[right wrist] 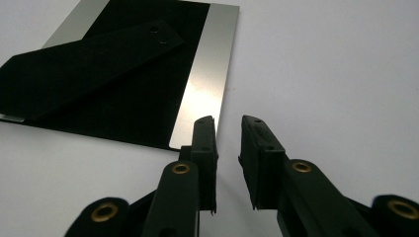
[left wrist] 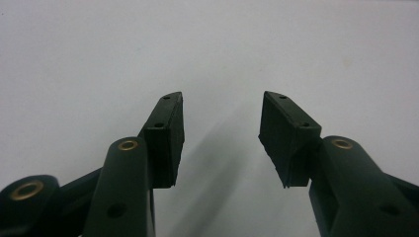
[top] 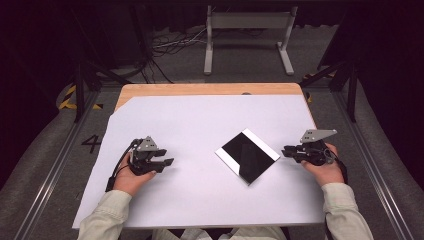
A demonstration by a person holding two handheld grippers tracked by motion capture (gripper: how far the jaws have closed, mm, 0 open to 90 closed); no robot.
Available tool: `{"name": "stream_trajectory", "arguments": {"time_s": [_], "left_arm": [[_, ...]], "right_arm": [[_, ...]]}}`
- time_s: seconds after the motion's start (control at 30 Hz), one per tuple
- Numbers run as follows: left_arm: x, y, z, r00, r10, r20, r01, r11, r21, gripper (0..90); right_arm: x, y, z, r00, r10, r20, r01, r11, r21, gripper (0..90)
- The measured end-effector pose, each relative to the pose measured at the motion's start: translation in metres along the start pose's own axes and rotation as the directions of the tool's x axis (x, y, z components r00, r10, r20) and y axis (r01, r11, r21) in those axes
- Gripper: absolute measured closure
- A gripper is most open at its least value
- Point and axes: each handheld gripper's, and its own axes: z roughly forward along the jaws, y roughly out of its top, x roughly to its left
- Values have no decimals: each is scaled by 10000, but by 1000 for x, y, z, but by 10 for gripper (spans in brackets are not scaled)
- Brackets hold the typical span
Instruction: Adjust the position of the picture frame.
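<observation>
A square black glossy plate [top: 247, 156] with a silver strip along two opposite edges lies flat on the white sheet [top: 200, 120], turned corner-on, right of the middle. My right gripper [top: 286, 151] lies just right of it and points at its right corner. In the right gripper view the plate [right wrist: 148, 98] is ahead and to the left. The right gripper [right wrist: 228, 123] has its jaws a narrow gap apart with nothing between them. A dark angular shape with two small holes shows in the plate's shiny face. My left gripper [top: 166, 164] rests on the sheet at the left, well apart from the plate. Its jaws [left wrist: 222, 118] stand wide over bare sheet.
The white sheet covers most of a wooden table [top: 200, 89], whose far edge shows bare. Beyond it on the floor stand a grey metal frame [top: 247, 30] and cables. Dark rails run along both sides of the table.
</observation>
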Motion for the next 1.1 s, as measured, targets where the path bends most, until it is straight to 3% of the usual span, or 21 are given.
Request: {"name": "stream_trajectory", "arguments": {"time_s": [0.23,0.43,0.8,1.1], "left_arm": [[-2,2,1,10000,-22,24,22,10000,12,522],[-4,3,4,9999,11,115,-11,10000,9,522],[-5,5,0,9997,-138,202,141,9998,-168,522],[-6,6,1,9997,-61,223,64,9999,-140,521]], "right_arm": [[3,3,1,9992,294,272,-298,9994,151,833],[9,6,5,9991,420,8,-419,9964,737,894],[23,12,9,9992,219,-337,-167,9889,1474,895],[30,8,21,9986,37,-532,74,9783,2071,896]]}}
